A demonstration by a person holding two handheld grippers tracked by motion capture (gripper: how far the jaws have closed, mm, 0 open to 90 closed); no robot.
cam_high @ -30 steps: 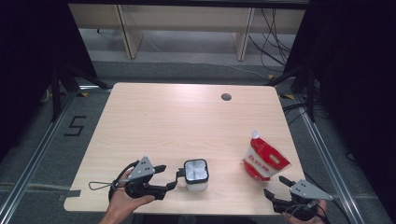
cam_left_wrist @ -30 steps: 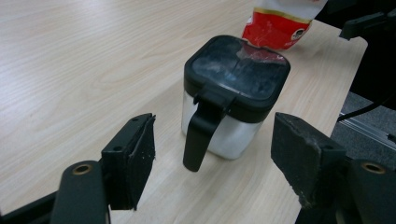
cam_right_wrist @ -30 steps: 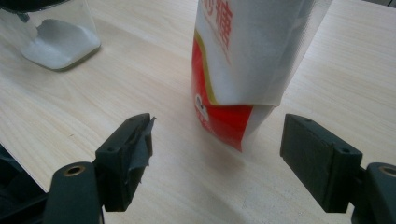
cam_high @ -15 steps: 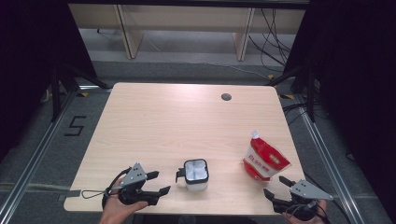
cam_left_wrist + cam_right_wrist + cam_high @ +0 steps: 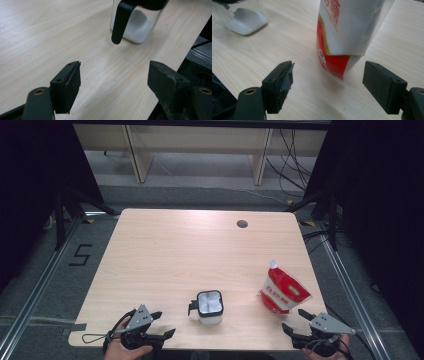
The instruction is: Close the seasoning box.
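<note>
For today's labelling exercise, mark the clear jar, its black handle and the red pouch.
clear jar (image 5: 210,304): high view, white contents.
black handle (image 5: 120,23): left gripper view, mid-grip.
red pouch (image 5: 284,291): high view, front face.

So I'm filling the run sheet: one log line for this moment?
left gripper: open, empty | right gripper: open, empty | jar: upright | pouch: standing
</note>
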